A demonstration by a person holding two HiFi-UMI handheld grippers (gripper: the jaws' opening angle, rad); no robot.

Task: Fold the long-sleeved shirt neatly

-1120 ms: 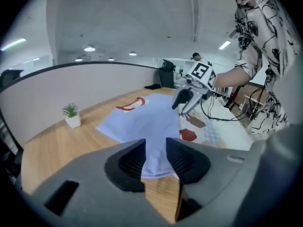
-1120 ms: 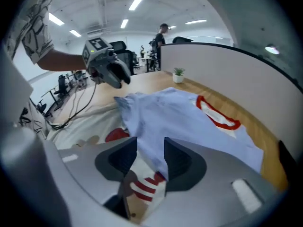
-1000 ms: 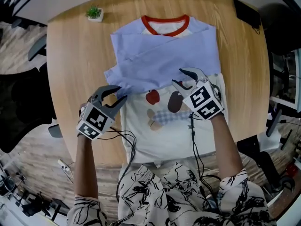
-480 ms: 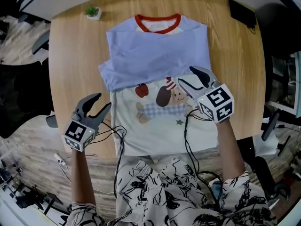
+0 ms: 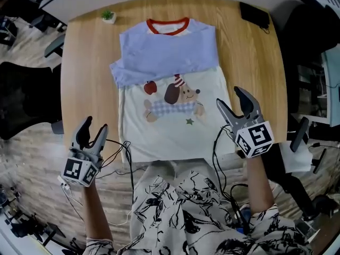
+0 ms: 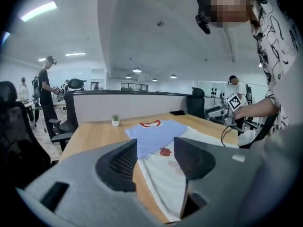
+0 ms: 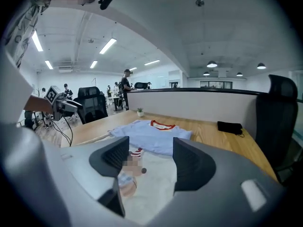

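The long-sleeved shirt (image 5: 169, 89) lies flat on the round wooden table (image 5: 255, 62). It has a white body with a dog print and a red collar, and its blue sleeves are folded across the chest. My left gripper (image 5: 93, 127) hovers off the table's front left edge, apart from the shirt. Its jaws are opening, with nothing between them. My right gripper (image 5: 228, 97) hangs just right of the shirt's lower right side, jaws also opening and empty. The left gripper view shows the shirt (image 6: 158, 129) beyond the gripper (image 6: 155, 148). The right gripper view shows the shirt (image 7: 154, 132) past the gripper (image 7: 151, 150).
A small potted plant (image 5: 108, 16) stands at the table's back left. A black pouch (image 5: 254, 15) lies at the back right. Cables (image 5: 119, 147) trail from both grippers at the front edge. Office chairs (image 5: 24, 105) and standing people (image 6: 46, 93) surround the table.
Both grippers have let go of the blue sleeve area, lifted and drawn back toward the person, the left outward past the table edge. Their jaws stand wider.
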